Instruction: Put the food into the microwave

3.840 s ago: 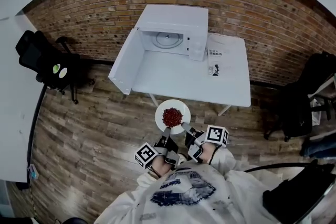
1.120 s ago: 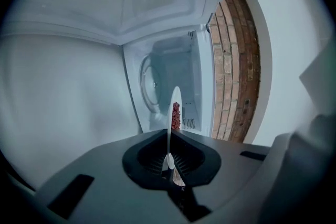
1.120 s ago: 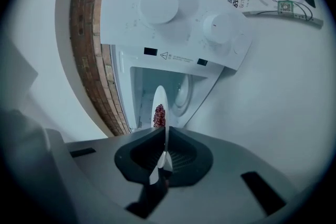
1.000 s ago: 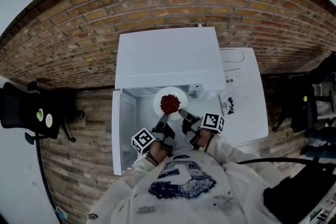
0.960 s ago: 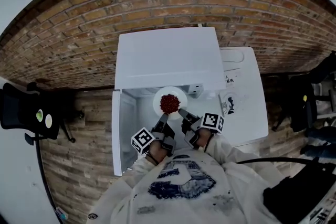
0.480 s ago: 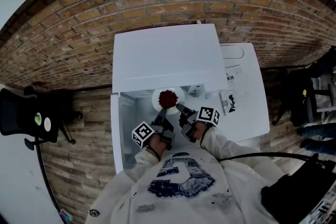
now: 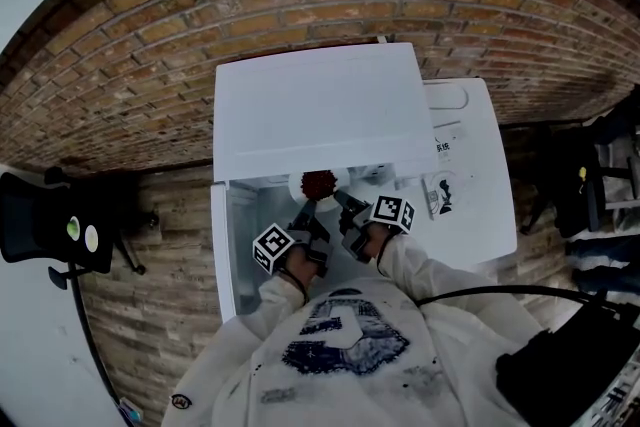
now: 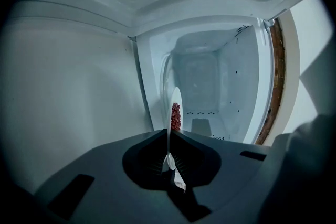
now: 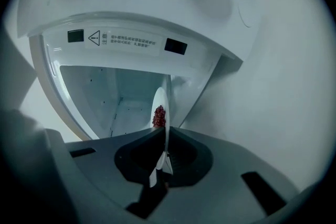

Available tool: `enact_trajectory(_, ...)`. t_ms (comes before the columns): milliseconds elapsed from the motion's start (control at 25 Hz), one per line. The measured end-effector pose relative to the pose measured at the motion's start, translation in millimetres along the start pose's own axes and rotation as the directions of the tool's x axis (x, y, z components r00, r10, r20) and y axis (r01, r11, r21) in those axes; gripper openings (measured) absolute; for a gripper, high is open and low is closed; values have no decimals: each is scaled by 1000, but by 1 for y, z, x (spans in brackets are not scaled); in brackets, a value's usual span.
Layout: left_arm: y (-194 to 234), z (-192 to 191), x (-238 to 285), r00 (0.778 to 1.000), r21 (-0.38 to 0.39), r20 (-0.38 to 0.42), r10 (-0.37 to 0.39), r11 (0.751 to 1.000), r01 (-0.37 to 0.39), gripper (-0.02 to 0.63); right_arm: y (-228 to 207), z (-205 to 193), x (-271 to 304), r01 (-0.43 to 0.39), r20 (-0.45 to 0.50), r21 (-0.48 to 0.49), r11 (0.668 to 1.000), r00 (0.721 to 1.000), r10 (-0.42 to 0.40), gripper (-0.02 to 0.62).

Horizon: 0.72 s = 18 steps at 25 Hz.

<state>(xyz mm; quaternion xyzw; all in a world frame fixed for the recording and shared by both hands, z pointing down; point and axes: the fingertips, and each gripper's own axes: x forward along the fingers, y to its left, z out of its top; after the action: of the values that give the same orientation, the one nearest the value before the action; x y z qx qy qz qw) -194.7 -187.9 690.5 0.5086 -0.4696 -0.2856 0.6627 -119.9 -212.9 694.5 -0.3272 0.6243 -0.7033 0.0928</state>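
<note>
the round white plate (image 7: 299,185) with its heap of small dark red food (image 7: 319,182) sits half inside the mouth of the white box-shaped microwave (image 7: 320,105), its far part already hidden under the microwave's top. it lies flat, food side up; being round it has no long axis to speak of, and in both gripper views i see it edge-on, a thin white line running straight away from my fingers into the microwave's cavity. my left gripper (image 7: 305,212) is clamped on the plate's near rim on the left, my right gripper (image 7: 343,202) clamped on the near rim on the right, neither one nearer than the other. the plate is directly ahead of both, so i judge the coming move is straight forward, deeper into the microwave, level. the microwave's white door (image 7: 224,255) stands open at its left.
</note>
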Motion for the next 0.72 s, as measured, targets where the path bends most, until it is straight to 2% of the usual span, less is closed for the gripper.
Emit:
enact_trajectory(360,5,15,13,1000,-1,6,14,1000,-14,17,-3,8,18,17,14,13,1000,1000,-17,25)
enact_trajectory(720,5,25,25,1000,-5,16,8,1000,-8,17,-1,17,30,-1,55,18,1000,998,0,25)
